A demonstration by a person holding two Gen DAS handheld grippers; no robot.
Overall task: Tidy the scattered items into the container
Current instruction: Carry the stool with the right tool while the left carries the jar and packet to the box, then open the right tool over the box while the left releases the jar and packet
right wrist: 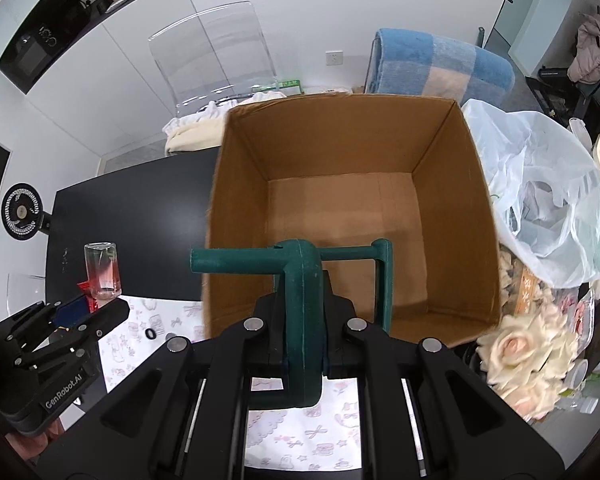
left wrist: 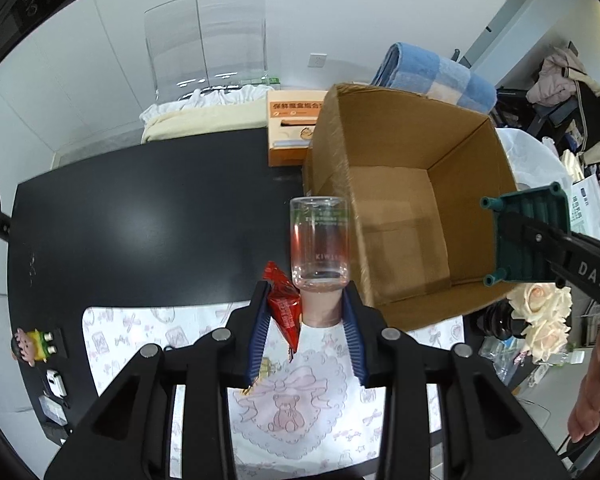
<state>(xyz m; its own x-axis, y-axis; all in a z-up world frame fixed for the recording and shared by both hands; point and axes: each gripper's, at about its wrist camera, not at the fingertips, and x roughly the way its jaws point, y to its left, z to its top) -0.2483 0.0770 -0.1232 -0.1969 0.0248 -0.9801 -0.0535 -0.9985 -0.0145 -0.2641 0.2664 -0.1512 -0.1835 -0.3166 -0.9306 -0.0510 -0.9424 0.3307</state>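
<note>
While the right gripper [right wrist: 300, 300] clamps a dark green plastic rack [right wrist: 300, 280] over the open corrugated cardboard box [right wrist: 452, 184], the left gripper [left wrist: 305, 312] pinches a clear, pink-capped bottle [left wrist: 320, 240]; only its camera reveals the crinkly red packet [left wrist: 282, 300].

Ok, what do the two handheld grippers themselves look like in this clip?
Both are matte black plastic linkage grippers with round silver pivot pins. The left gripper has ribbed blue finger pads and white "GenRobot.AI" lettering on its body. The right gripper shows white "DAS" lettering. No cables or sleeves visible.
</note>
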